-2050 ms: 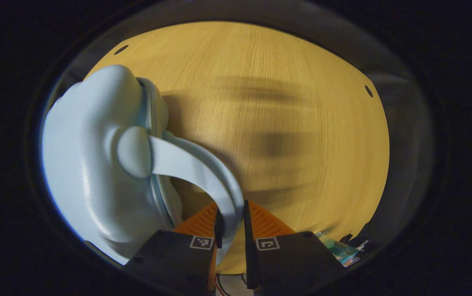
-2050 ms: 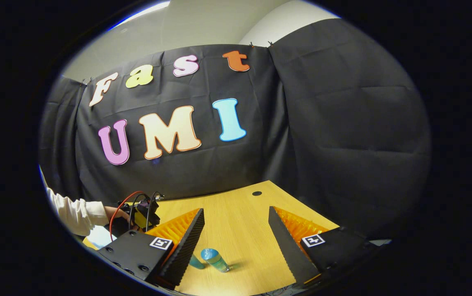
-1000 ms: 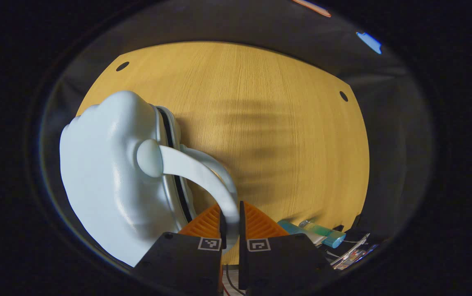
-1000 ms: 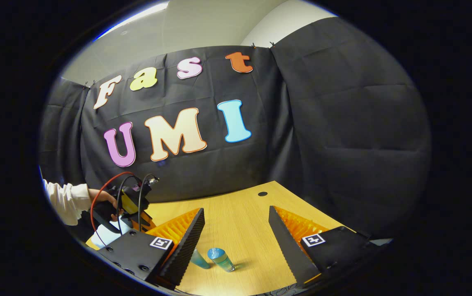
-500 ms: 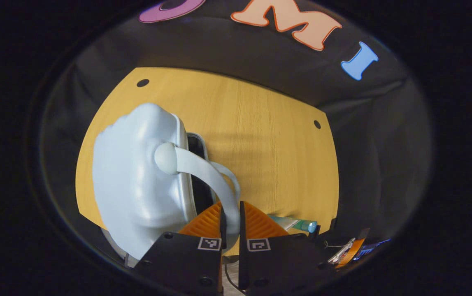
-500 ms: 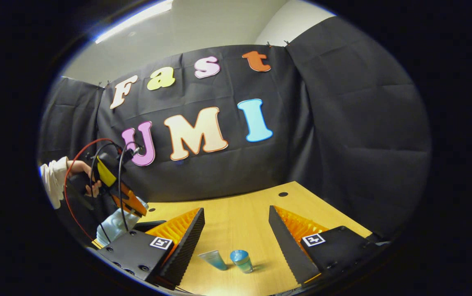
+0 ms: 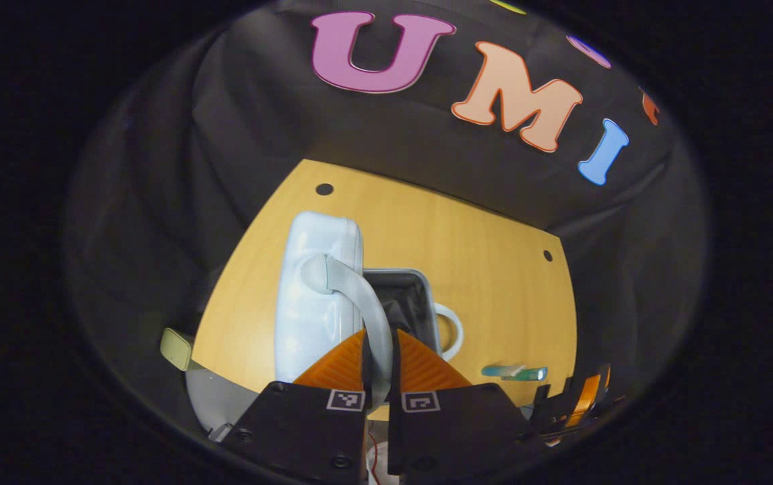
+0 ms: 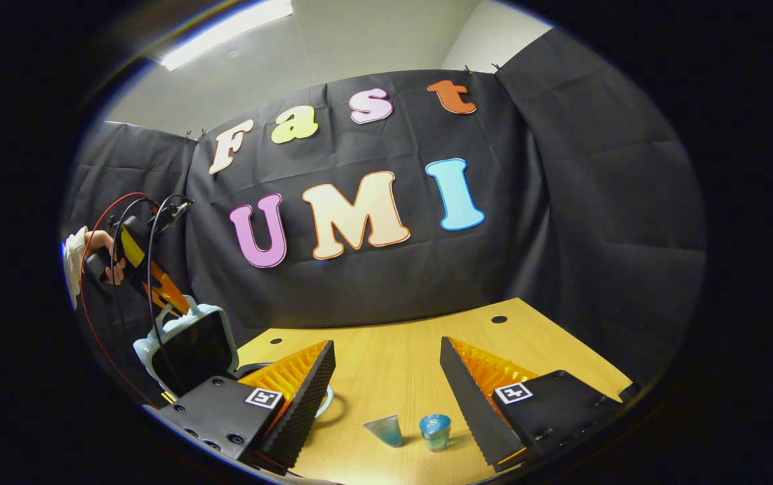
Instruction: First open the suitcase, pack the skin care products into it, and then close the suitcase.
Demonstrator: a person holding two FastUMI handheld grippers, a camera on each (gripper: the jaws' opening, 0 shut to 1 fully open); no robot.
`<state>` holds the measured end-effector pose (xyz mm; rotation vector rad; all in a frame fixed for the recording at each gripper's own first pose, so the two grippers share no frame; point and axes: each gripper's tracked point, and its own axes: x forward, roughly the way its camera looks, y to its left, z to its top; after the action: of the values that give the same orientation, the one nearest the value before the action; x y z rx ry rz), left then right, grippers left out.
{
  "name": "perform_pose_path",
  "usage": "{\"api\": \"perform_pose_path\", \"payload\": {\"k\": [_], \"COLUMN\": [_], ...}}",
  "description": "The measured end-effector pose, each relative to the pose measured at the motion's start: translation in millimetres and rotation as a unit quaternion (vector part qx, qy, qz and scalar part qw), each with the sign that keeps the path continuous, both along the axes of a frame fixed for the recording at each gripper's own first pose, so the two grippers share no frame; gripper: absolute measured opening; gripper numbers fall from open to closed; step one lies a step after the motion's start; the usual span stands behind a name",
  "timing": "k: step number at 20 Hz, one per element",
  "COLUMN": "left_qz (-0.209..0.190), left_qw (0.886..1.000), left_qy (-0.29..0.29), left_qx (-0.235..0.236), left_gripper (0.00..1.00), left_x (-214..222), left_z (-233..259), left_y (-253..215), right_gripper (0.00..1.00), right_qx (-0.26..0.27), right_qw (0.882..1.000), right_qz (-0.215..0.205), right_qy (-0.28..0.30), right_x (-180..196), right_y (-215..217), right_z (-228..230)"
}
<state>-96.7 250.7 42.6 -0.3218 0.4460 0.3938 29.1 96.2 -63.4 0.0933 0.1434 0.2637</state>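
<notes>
The pale blue suitcase stands open on the wooden table [image 7: 494, 283]. Its lid [image 7: 315, 296] is lifted upright, and the base's dark lining [image 7: 396, 300] shows beside it. My left gripper [image 7: 381, 337] is shut on the lid's curved handle [image 7: 359, 289]. In the right gripper view the raised lid [image 8: 191, 343] stands at the far left with the left gripper [image 8: 160, 286] above it, held by a hand [image 8: 100, 259]. Two small teal skin care bottles [image 8: 386, 430] [image 8: 435, 431] stand between the fingers of my open right gripper [image 8: 386, 347], which touches neither. They also show as tubes [image 7: 514, 371] right of the case.
The base's second handle loop [image 7: 450, 330] sticks out toward the bottles. An olive object [image 7: 176, 348] and a grey surface [image 7: 218, 401] lie past the table's near-left edge. Cable holes [image 7: 324, 189] [image 7: 546, 255] mark the far side. Black cloth walls close in behind the table.
My left gripper has risen with the handle, swinging the lid from nearly shut to upright and baring the dark interior. The right gripper has turned slightly; the bottles now sit nearer its right finger.
</notes>
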Motion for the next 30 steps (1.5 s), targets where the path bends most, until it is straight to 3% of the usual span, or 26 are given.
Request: {"api": "perform_pose_path", "payload": {"k": [8, 13, 16, 20, 27, 30], "left_qz": [0.109, 0.159, 0.167, 0.163, 0.139, 0.142], "left_qw": [0.994, 0.986, 0.983, 0.981, 0.985, 0.985], "left_qy": [0.018, 0.023, 0.024, 0.035, 0.065, 0.081], "left_qx": [0.027, -0.037, -0.079, -0.101, -0.074, -0.05], "left_gripper": [0.01, 0.0, 0.0, 0.0, 0.0, 0.08], "left_x": [-64, -89, -96, -93, -83, -86], "left_z": [-38, -105, -153, -188, -228, -234], "left_y": [126, 197, 219, 233, 259, 266], "right_gripper": [0.98, 0.98, 0.98, 0.96, 0.98, 0.98], "right_qx": [-0.008, -0.021, -0.036, -0.048, -0.059, -0.06], "right_qw": [1.0, 1.0, 0.999, 0.999, 0.997, 0.996], "right_qz": [0.006, 0.001, -0.003, -0.02, -0.049, -0.063], "right_qy": [-0.005, -0.007, -0.006, 0.002, 0.009, 0.013], "right_x": [5, 2, -1, -9, -21, -22], "right_y": [37, 53, 60, 58, 47, 38], "right_z": [-4, -6, -11, -23, -30, -33]}}
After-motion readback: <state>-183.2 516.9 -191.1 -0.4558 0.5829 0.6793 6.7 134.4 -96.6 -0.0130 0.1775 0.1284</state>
